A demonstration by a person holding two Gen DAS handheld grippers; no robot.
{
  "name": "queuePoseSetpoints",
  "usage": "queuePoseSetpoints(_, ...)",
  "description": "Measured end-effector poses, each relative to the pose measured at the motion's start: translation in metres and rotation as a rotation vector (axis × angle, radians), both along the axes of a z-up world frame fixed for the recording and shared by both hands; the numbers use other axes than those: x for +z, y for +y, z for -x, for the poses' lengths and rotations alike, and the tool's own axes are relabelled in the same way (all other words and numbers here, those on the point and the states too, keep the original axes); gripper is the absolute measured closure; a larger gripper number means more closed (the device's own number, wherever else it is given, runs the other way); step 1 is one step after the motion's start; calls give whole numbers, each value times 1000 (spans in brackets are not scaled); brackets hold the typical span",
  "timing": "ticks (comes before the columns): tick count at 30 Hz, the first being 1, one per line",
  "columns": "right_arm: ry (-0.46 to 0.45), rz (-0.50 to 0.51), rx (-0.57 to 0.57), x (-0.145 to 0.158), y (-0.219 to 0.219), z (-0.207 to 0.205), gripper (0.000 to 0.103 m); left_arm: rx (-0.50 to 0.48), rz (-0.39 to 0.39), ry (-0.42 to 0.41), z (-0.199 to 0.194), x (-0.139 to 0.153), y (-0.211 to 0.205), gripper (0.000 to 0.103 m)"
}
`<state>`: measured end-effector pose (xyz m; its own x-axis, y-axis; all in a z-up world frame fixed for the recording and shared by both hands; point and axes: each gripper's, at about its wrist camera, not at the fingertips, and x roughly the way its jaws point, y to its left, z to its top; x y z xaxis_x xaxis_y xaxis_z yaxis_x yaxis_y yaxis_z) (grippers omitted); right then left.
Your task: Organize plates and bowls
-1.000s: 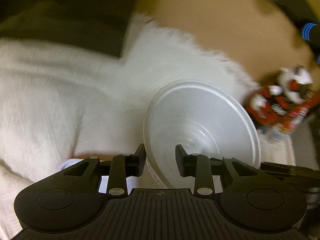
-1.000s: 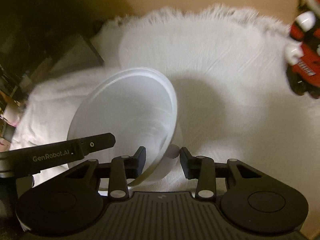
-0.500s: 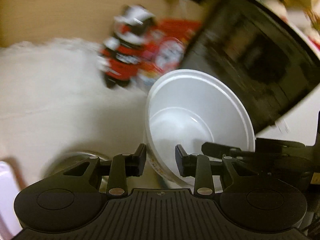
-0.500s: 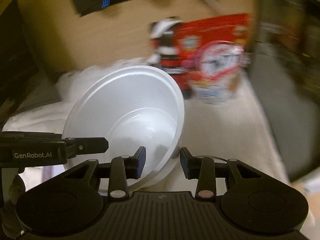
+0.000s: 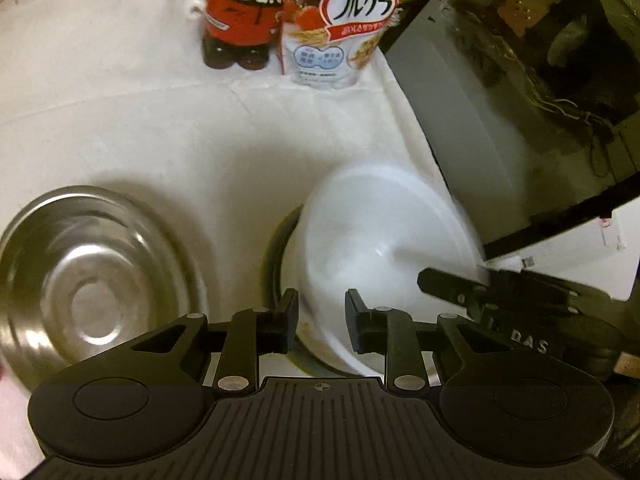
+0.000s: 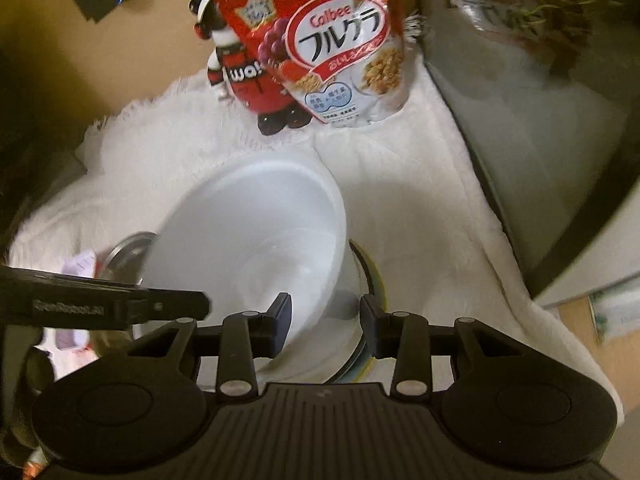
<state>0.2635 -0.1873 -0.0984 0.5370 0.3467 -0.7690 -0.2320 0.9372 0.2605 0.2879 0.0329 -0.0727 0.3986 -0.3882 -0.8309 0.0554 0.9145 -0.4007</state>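
Your left gripper (image 5: 321, 322) jaws are closing on the white bowl (image 5: 384, 248) rim; right gripper (image 6: 324, 326) jaws clamp its rim. Cereal bag (image 5: 340, 20) reads "Calbee"; figurine (image 5: 240, 8) "wa!".

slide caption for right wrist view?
Both grippers carry a white bowl over a plate, cereal bag behind.

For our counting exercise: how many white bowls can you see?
1. The white bowl is held tilted between both tools, above a dark-rimmed dish on the white cloth. Others may be hidden beneath it.
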Motion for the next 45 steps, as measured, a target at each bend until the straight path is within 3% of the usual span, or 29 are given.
queuePoseSetpoints(4,-51,22,30,-4,-4,-2,58,26,-38,-44,5,9,0,75)
queuePoseSetpoints(9,-56,3,40,-11,-22,-6,57,79,-97,-119,13,9,0,75)
queuePoseSetpoints(12,-64,19,54,-22,-22,-6,57,82,-121,-94,7,-3,-4,70)
queuePoseSetpoints(15,-78,23,67,-31,-20,-6,49,79,-136,-63,1,-13,-5,69)
queuePoseSetpoints(24,39,-51,92,-60,-6,-21,46,37,-147,0,-10,-36,-19,68)
queuePoseSetpoints(30,116,-102,111,-76,-4,-32,46,74,-103,13,-5,-44,-18,66)
queuePoseSetpoints(34,115,-87,137,-78,3,-31,41,103,-75,27,-8,-50,-16,66)
queuePoseSetpoints(42,133,-108,154,-78,-2,-36,46,71,-109,42,-7,-49,-31,57)
queuePoseSetpoints(45,129,-114,140,-77,-11,-35,46,71,-66,78,0,-55,-38,57)
